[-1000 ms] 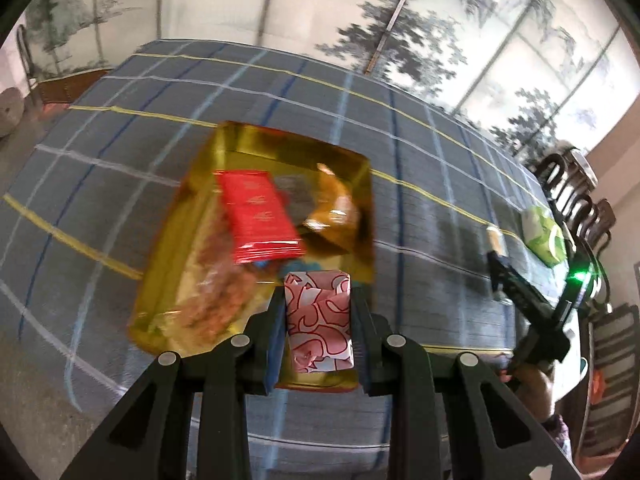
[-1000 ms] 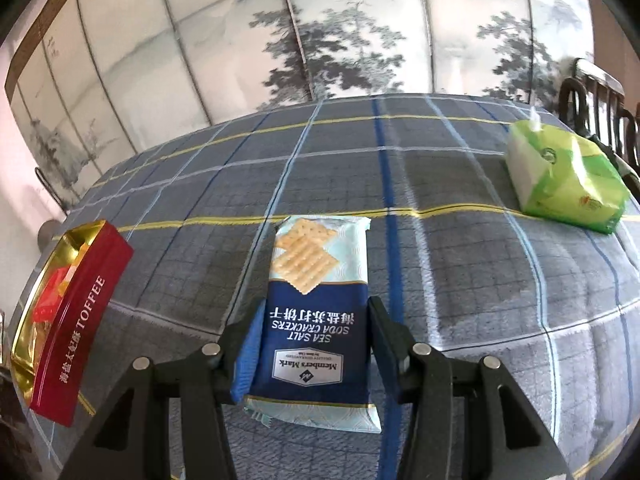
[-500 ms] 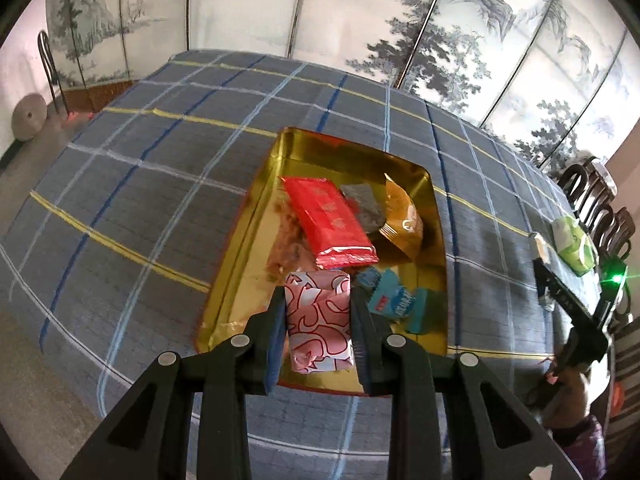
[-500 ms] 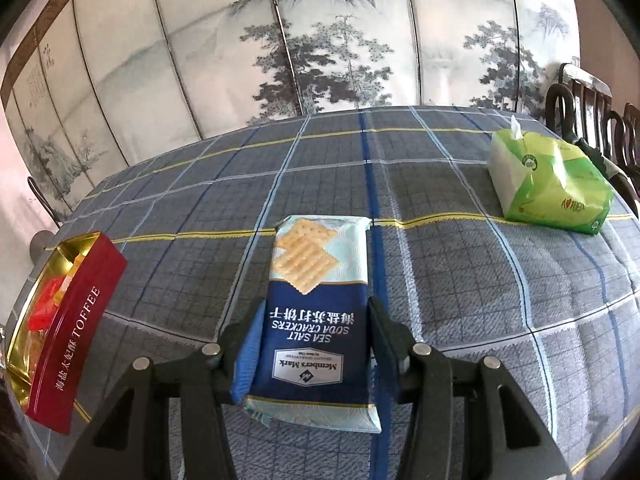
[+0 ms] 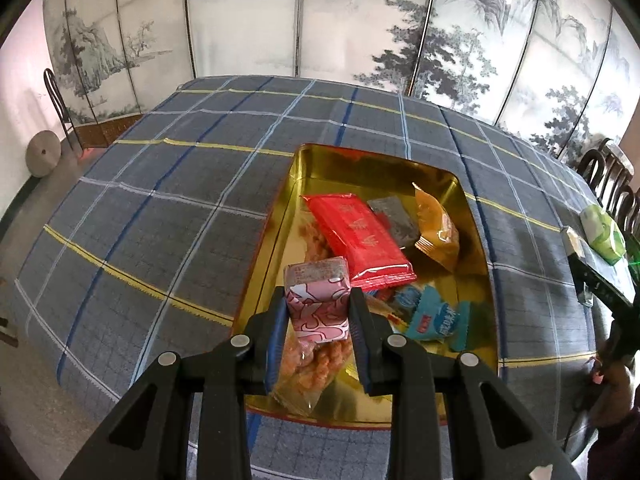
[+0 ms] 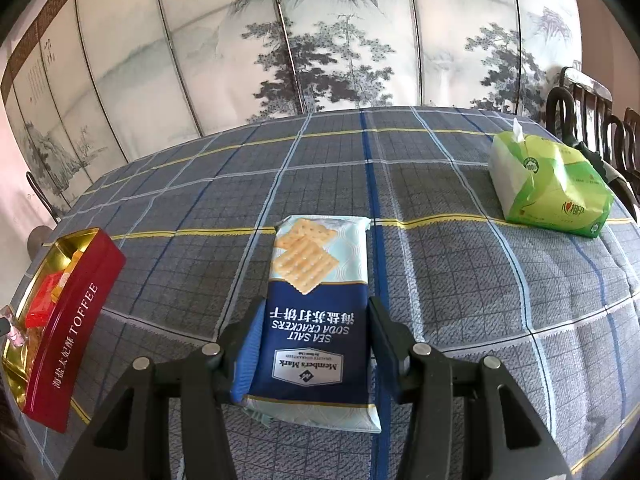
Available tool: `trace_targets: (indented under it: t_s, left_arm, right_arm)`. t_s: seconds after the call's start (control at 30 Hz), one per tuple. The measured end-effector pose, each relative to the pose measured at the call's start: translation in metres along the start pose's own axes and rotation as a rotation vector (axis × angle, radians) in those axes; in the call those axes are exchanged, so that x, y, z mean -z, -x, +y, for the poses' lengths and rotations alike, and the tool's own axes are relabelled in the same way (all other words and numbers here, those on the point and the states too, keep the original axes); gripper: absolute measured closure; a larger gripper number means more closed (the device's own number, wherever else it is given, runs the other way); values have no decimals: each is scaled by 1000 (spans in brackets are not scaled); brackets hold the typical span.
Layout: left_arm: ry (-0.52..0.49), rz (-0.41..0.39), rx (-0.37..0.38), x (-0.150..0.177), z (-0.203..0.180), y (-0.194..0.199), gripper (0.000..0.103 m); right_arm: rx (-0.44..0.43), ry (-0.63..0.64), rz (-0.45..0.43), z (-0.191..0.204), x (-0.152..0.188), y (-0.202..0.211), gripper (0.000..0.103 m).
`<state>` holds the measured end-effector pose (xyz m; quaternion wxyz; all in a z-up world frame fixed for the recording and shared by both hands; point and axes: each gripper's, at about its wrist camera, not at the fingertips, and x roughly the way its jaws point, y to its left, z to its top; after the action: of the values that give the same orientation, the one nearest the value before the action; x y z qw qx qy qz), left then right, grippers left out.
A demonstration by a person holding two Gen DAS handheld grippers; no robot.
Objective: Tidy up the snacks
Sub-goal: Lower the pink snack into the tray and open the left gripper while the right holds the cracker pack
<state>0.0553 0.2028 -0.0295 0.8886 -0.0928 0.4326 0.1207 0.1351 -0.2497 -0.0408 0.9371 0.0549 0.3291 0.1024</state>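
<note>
Plaid-clothed surface before a painted screen, my left claw clamped on a pink packet above the gold tin of snacks, my right claw gripping a cracker pack resting on the cloth, green tissues well apart.

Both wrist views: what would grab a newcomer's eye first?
The gold-lined red toffee tin full of snack packets, left of centre on the plaid tablecloth. The left gripper holds a pink patterned packet over it, and the right gripper clamps a blue sea-salt soda cracker pack.
</note>
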Motion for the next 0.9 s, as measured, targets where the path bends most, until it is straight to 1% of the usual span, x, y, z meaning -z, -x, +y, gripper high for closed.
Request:
trace_targets:
  t_s: [0.2,0.47,0.73,0.9]
  left_arm:
    - [-34,-24,-23,-2,-5,-2,77]
    - [-48,-42,-19,-6,-10,0,77]
    - [-91,-110,-40,-16,-19,10,77]
    - [-98,-125,-41,-20,-23,14,77]
  right_arm:
    - [2,1,5,0,0,-1,53]
    - [3,4,10,0,1,-2,53]
    - [2,8,20,-1,3,-3,52]
    - [3,9,22,-1,3,-4,52]
